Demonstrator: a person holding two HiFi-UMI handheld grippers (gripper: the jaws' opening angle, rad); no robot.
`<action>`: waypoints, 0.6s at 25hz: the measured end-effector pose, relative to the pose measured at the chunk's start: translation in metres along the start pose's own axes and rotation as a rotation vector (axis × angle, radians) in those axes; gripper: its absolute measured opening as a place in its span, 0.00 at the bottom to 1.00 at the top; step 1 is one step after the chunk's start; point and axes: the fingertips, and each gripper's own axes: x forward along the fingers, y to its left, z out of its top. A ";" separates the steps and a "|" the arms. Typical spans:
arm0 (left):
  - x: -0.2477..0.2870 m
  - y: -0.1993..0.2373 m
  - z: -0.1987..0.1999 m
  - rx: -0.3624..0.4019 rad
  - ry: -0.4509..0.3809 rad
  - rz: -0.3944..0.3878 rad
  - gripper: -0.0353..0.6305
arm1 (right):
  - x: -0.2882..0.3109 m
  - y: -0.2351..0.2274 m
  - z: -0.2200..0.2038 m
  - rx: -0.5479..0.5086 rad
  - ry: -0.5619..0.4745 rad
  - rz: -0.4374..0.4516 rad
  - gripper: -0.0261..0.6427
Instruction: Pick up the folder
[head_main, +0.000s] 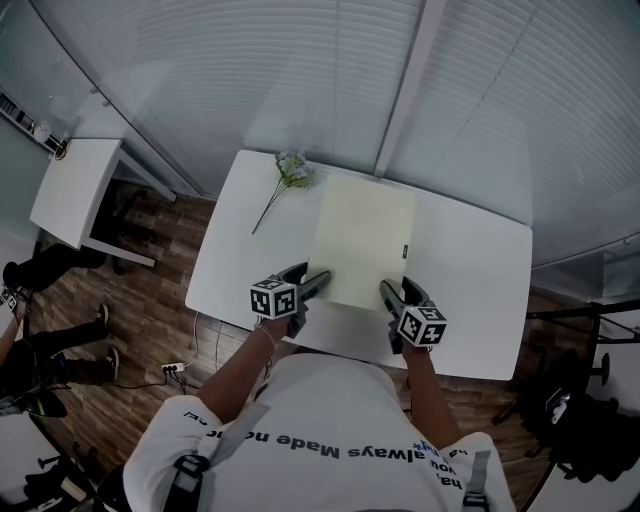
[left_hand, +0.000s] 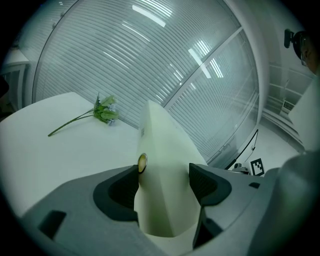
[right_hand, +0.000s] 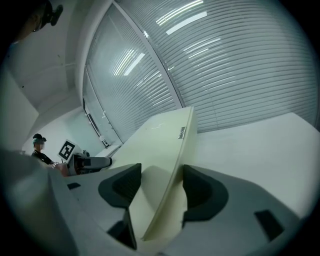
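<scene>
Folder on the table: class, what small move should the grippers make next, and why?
Probably lift both together, evenly: the left gripper and right gripper each hold the folder by its near edge between their jaws, and it looks flat on the table.

Pale yellow folder (head_main: 360, 240), white table (head_main: 470, 280), green sprig (head_main: 293, 172).

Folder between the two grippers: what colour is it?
The folder is pale yellow; best in the head view.

One folder (head_main: 362, 240), one flower sprig (head_main: 285, 180), two hand-held grippers (head_main: 318, 280) (head_main: 388, 290), two white tables (head_main: 470, 290) (head_main: 75, 190).
</scene>
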 end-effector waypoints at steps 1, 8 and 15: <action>-0.001 -0.002 0.002 0.003 -0.004 -0.001 0.51 | -0.002 0.001 0.003 -0.008 -0.004 0.000 0.44; -0.011 -0.022 0.021 0.038 -0.037 -0.014 0.51 | -0.019 0.013 0.028 -0.054 -0.045 0.003 0.44; -0.024 -0.045 0.046 0.079 -0.093 -0.020 0.51 | -0.036 0.027 0.059 -0.103 -0.104 0.001 0.44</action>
